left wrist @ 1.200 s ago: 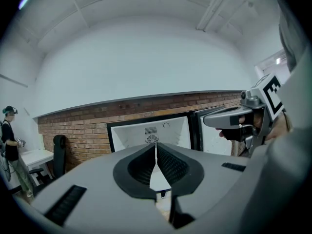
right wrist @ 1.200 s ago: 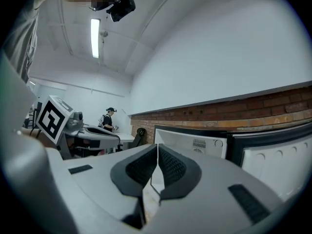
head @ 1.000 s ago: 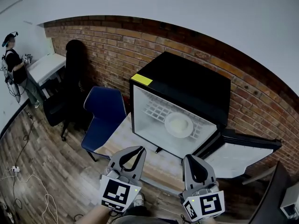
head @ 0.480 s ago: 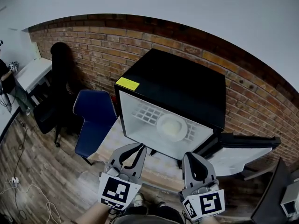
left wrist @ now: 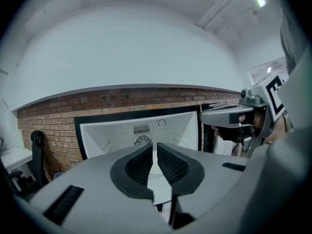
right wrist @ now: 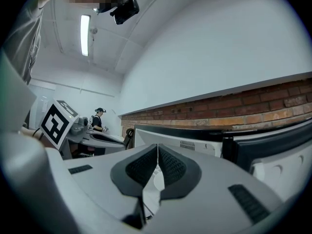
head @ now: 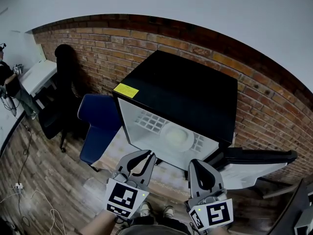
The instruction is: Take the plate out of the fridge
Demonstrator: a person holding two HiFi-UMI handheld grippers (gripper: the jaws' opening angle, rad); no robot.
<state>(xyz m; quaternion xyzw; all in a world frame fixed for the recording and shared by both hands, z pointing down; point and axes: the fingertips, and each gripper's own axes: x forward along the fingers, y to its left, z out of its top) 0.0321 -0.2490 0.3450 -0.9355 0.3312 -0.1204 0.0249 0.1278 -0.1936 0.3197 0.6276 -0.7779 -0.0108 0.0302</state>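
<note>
A black mini fridge (head: 195, 92) stands with its door (head: 254, 163) swung open to the right. Inside, a white plate (head: 176, 137) lies on the wire shelf (head: 149, 123). My left gripper (head: 146, 154) hovers in front of the fridge opening, short of it, with its jaws shut and nothing between them. My right gripper (head: 199, 161) is beside it, also shut and empty. The left gripper view looks along the left gripper (left wrist: 155, 145) into the white fridge interior (left wrist: 107, 135). In the right gripper view the right gripper (right wrist: 157, 146) points at the fridge (right wrist: 195, 143). Neither gripper view shows the plate plainly.
The fridge sits on a small table (head: 122, 148). A blue chair (head: 100, 121) and a black office chair (head: 61, 92) stand to its left against the brick wall (head: 274, 106). A person (head: 7, 89) stands by a white desk (head: 39, 75) far left. Cables lie on the wood floor (head: 29, 199).
The fridge has shifted left and lower in the head view, and more of its top shows. Both grippers keep about the same place in the frame and stay shut.
</note>
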